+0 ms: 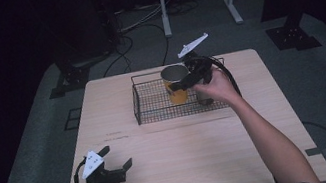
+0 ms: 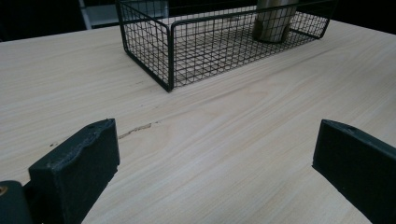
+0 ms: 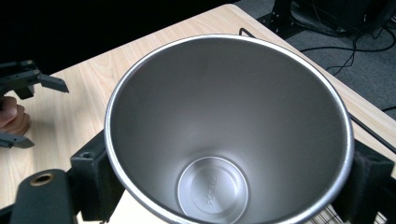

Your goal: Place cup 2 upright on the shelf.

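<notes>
steel cup (image 3: 227, 126) hides right gripper (image 3: 229, 186) jaws gripping it over basket (image 1: 153, 106)

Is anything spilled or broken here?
Nothing stands out. The cup is upright and empty inside, held by the right hand-held gripper over the wire basket, which sits flat on the table.

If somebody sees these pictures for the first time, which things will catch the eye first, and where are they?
First comes the steel cup with a yellow outside, held by the right hand-held gripper over the black wire basket at the far side of the wooden table. In the right gripper view its shiny, empty inside sits between the black jaws. Near the front left corner, the left hand-held gripper stands open with nothing between its jaws.
</notes>
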`<state>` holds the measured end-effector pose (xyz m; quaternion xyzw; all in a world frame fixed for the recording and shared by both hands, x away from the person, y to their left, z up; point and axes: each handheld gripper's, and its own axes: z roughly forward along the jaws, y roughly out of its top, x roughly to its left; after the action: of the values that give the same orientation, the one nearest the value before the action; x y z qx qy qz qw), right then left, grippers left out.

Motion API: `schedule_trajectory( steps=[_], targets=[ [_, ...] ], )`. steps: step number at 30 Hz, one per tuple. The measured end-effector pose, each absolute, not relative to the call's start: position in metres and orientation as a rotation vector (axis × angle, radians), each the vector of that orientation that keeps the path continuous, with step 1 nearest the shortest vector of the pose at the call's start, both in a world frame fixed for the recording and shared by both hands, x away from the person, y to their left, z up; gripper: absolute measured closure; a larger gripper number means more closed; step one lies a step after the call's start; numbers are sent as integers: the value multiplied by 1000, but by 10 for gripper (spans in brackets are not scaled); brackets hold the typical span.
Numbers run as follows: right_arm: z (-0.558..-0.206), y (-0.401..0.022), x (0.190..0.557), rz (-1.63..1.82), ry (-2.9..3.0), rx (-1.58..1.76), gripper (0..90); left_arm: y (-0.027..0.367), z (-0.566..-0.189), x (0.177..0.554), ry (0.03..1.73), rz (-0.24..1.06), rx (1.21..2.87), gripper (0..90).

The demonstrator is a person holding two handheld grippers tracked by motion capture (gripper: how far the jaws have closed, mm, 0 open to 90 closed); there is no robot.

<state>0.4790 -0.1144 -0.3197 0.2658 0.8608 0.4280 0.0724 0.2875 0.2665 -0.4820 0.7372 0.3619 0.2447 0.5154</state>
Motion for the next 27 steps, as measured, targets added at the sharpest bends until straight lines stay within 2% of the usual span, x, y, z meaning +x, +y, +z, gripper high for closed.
schedule_trajectory(
  steps=[19, 27],
  targets=[
    [-317, -100, 508, 1267, 2538, 861, 130, 267, -482, 288, 867, 589, 1773, 0],
    [-326, -99, 517, 1241, 2532, 902, 130, 267, -482, 287, 871, 585, 1766, 0]
  ],
)
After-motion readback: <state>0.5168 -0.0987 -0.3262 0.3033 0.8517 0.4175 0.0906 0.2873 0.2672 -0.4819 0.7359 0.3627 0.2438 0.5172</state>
